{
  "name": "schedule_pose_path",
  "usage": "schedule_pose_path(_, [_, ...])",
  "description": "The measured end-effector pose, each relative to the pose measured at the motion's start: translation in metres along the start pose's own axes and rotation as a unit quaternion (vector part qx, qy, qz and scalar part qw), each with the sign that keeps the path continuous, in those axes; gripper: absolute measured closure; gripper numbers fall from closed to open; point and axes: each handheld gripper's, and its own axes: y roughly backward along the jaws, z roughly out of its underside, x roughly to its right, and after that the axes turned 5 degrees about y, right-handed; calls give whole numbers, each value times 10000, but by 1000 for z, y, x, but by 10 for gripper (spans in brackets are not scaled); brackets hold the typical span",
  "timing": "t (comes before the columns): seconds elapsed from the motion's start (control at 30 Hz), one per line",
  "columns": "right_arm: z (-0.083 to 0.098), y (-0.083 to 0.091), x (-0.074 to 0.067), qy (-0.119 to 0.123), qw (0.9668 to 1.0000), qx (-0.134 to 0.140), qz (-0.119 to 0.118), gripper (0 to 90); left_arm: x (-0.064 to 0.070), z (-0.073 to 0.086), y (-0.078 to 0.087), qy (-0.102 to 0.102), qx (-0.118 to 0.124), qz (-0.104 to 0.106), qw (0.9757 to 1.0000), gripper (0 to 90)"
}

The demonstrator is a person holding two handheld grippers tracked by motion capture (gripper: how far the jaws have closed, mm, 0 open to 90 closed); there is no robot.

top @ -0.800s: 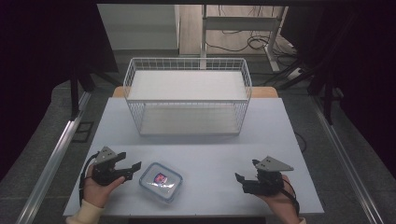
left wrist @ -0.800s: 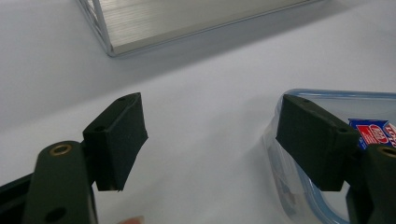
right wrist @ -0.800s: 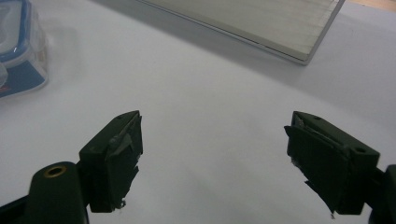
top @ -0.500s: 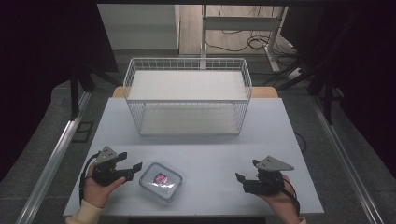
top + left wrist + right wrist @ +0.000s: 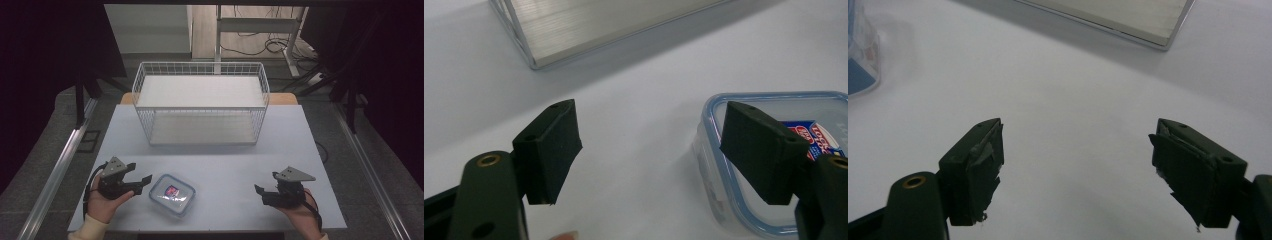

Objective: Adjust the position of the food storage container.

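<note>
A clear plastic rectangular container (image 5: 172, 194) with a blue-rimmed snap lid and a printed label is placed flat near the front edge of the matt, pale grey table (image 5: 225, 150). The left gripper (image 5: 141, 182) is positioned just beside it, jaws spread wide, nothing clamped. The right gripper (image 5: 261, 193) is held well apart from it, equally wide and empty. A white wire-mesh basket (image 5: 200, 102) is located farther back; dark flooring surrounds the table.

Clear glossy plastic container (image 5: 172, 194); white wire-metal basket (image 5: 200, 102); matt smooth table (image 5: 230, 165).
</note>
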Motion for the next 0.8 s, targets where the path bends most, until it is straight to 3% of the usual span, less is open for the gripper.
schedule_pose_path(0.37, [2, -1, 3, -35, 10000, -51, 23, 211, 7, -10, 13, -194, -71, 193, 9996, 234])
schedule_pose_path(0.53, [2, -1, 3, -31, 10000, -68, 22, 212, 12, -17, 21, -189, -203, 382, 9989, 294])
schedule_pose_path(0.67, [2, -1, 2, -38, 10000, -80, 23, 212, 18, -22, 28, -185, -331, 494, 9981, 419])
schedule_pose_path(0.7, [2, -1, 2, -38, 10000, -80, 23, 212, 20, -22, 30, -220, -354, 513, 9978, 419])
schedule_pose_path(0.8, [2, -1, 3, -71, 9999, -98, 31, 212, 27, -25, 36, -361, -435, 637, 9964, 538])
